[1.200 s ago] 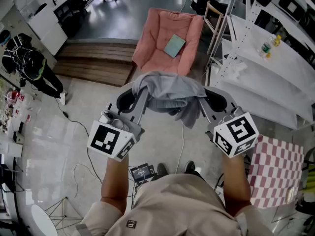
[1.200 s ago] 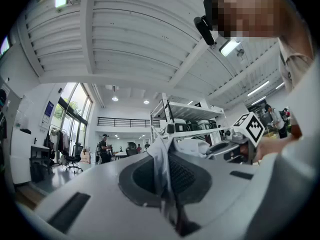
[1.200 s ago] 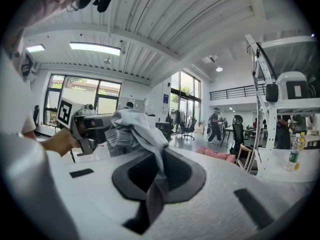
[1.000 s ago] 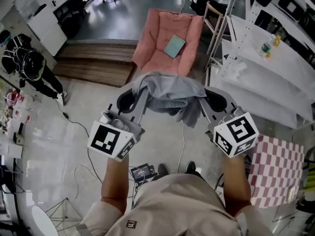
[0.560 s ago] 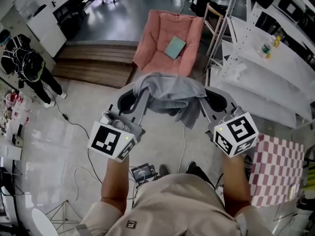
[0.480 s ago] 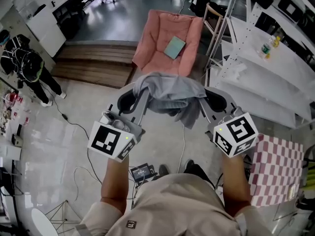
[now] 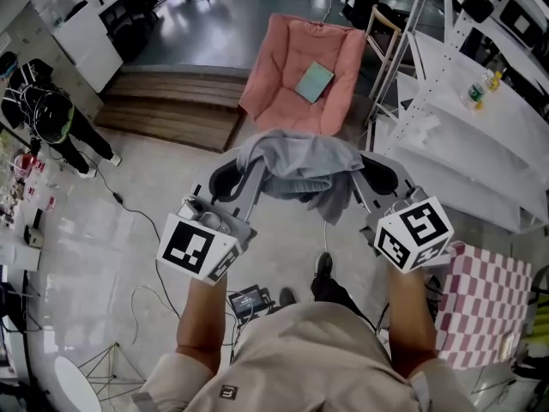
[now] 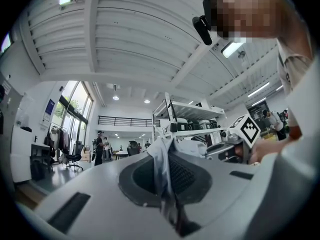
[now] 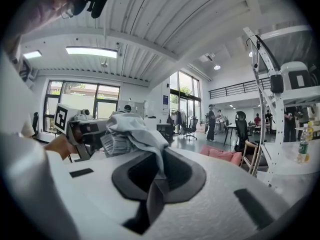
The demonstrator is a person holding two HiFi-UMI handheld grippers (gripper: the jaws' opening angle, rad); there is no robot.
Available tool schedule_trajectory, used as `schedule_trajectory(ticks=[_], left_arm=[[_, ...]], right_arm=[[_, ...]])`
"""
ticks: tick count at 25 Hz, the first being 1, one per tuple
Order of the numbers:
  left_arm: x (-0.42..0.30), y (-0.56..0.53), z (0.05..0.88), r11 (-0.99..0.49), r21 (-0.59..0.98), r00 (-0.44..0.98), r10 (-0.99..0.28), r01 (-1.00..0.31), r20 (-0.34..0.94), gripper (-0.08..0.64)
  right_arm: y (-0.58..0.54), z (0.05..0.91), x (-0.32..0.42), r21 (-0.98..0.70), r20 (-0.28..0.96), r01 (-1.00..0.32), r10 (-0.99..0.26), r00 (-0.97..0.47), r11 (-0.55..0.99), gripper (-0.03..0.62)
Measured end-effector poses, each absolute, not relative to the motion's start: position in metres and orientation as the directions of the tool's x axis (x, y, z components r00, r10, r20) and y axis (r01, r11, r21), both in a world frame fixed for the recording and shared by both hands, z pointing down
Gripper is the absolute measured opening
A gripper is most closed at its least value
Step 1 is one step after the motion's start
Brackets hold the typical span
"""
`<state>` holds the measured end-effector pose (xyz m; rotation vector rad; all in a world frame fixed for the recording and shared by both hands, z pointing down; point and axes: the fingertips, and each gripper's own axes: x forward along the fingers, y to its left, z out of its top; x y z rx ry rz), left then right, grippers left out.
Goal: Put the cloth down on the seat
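Note:
A grey cloth (image 7: 298,168) hangs bunched between my two grippers, held up in the air over the floor. My left gripper (image 7: 247,160) is shut on its left edge, and that edge shows pinched between the jaws as a pale cloth (image 8: 162,169) in the left gripper view. My right gripper (image 7: 356,166) is shut on the right edge, where the cloth (image 9: 132,134) drapes over the jaws. The pink seat (image 7: 279,88) stands ahead on the floor, beyond the cloth, with a teal book (image 7: 315,81) lying on it.
A wooden step (image 7: 171,106) lies left of the seat. White tables (image 7: 463,136) and a metal rack (image 7: 403,50) stand to the right, a checked red-and-white cloth (image 7: 485,303) at lower right. A person in black (image 7: 51,118) stands at far left. Cables and a small device (image 7: 249,300) lie by my feet.
The view has moved forward a little, so the seat and step sit slightly lower and nearer in the head view. Both grippers still hold the cloth the same way.

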<state>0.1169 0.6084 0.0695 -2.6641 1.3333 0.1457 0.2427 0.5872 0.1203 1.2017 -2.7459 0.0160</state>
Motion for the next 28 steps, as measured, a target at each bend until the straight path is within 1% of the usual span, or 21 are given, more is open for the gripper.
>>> schedule_trajectory(ticks=[8, 22, 28], left_arm=[[0.122, 0.572, 0.072, -0.559, -0.107, 0.569, -0.812, -0.822, -0.131, 0.017], [0.148, 0.476, 0.090, -0.515, -0.080, 0.521, -0.847, -0.853, -0.102, 0.017], [0.162, 0.446, 0.089, -0.474, -0.087, 0.481, -0.871, -0.876, -0.094, 0.017]], right_arm=[[0.543, 0.127, 0.244, 0.015, 0.136, -0.699, -0.694, -0.707, 0.715, 0.011], [0.440, 0.143, 0.268, -0.011, 0.161, -0.653, -0.643, -0.748, 0.757, 0.011], [0.404, 0.142, 0.279, -0.018, 0.150, -0.616, -0.608, -0.780, 0.787, 0.011]])
